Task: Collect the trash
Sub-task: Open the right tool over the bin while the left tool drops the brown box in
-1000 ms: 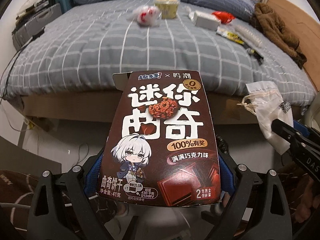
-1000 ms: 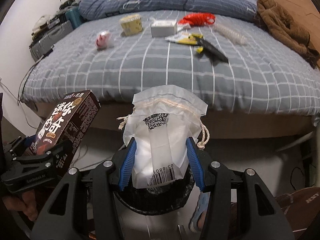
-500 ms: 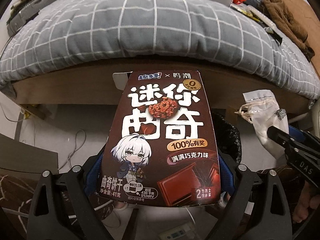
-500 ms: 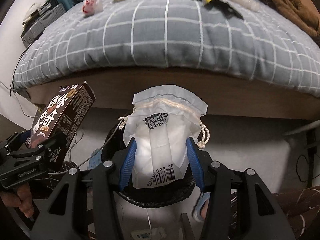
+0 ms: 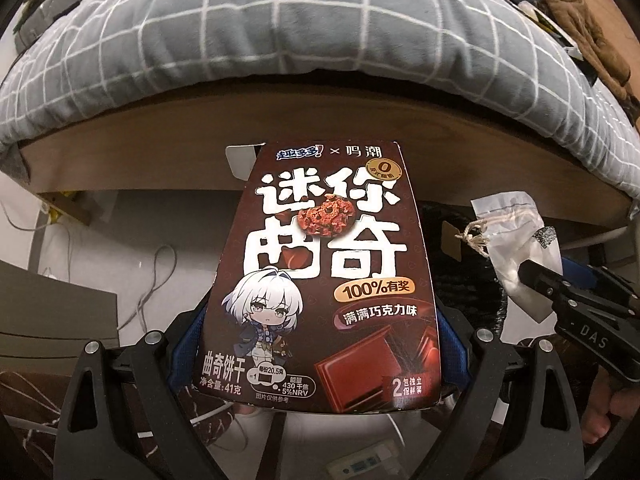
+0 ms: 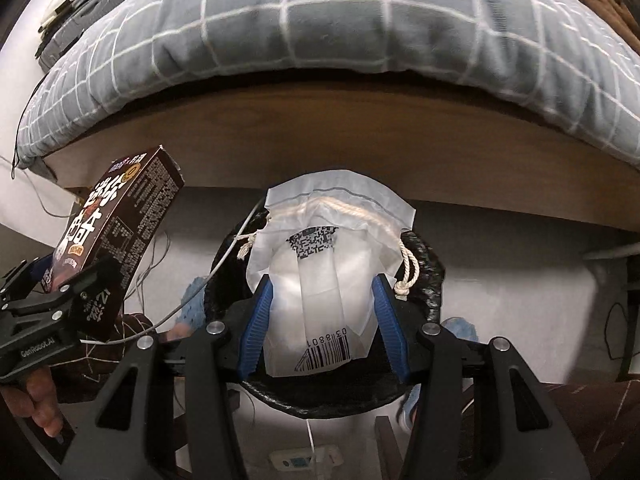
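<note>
**Q:** Behind both grippers, what fills the background?

**A:** Grey checked bedding (image 5: 248,40) overhangs the front edge of a wooden bed frame (image 6: 360,136); pale floor (image 5: 168,224) with loose cables lies below. A brown garment (image 5: 584,28) rests near the bed's right edge.

**Q:** Left gripper?

**A:** The left gripper (image 5: 320,356) pinches a dark brown cookie box (image 5: 324,280) by its lower sides, blue pads against the cardboard. The box stands upright, printed face toward the left wrist camera, its top flap open. In the right wrist view the same box (image 6: 112,240) appears at the left, tilted, in front of the bed frame's front edge.

**Q:** Right gripper?

**A:** The right gripper (image 6: 322,320) clamps a white drawstring pouch (image 6: 324,264), blue pads pressed to both sides, barcode end nearest the camera. The pouch hangs over the mouth of a black-lined trash bin (image 6: 428,276) on the floor, just before the bed's front edge.

**Q:** Any person visible?

**A:** Fingers (image 6: 36,408) grip the left handle.
</note>
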Available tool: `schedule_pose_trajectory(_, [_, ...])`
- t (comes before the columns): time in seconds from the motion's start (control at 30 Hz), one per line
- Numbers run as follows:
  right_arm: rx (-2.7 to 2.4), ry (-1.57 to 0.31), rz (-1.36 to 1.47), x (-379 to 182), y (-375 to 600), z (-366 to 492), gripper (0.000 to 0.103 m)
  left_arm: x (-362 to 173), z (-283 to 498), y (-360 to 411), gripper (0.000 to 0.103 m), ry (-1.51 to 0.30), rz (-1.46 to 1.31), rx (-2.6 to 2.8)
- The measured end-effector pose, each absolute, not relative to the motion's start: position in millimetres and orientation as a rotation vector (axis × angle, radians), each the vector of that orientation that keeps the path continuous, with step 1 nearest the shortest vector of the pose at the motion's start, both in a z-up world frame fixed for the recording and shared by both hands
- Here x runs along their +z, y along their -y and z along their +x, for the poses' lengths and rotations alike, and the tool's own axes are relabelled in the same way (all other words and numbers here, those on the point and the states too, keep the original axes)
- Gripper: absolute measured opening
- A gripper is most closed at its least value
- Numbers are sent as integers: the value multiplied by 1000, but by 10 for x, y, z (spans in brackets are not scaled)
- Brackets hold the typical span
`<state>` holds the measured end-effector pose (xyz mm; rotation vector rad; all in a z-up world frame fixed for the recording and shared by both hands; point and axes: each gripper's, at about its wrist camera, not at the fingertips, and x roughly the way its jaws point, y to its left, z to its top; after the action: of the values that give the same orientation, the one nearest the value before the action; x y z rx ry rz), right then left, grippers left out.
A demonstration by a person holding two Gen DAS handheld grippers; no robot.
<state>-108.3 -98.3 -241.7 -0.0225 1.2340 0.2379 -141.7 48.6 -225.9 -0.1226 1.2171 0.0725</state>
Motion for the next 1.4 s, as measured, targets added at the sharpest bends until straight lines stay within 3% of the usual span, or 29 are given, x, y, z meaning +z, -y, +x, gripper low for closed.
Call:
schedule_pose_trajectory(0.13, [247,-1232,-32,-2525,899,-1062,52,-2310,-1404,-491,90,-1229,-125,78])
schedule_pose_trajectory(0.2, [240,-1220,-46,-2527,919,-1036,57,-2319,-1399,-481,90,-1227,-120,76])
schedule_pose_trajectory(0.27, [235,-1211,-57,-2507,928,-1041,69,-2319,-1371,-446,90,-1229,-118,72])
schedule_pose_trajectory(0.63, [149,-1158,-58,-2333,1366,-1078,92,-2407,-1241,-88,90,-1240,-74,-14])
schedule_pose_trajectory(1.17, [14,-1139,13,-2251,2059,-1180,94,-2426,-1171,507,90,-1237,-38,-128])
schedule_pose_trajectory(1.4, [12,-1124,27,-2199,2113,-1194,94,-2442,-1261,567,97,-1203,-14,-101])
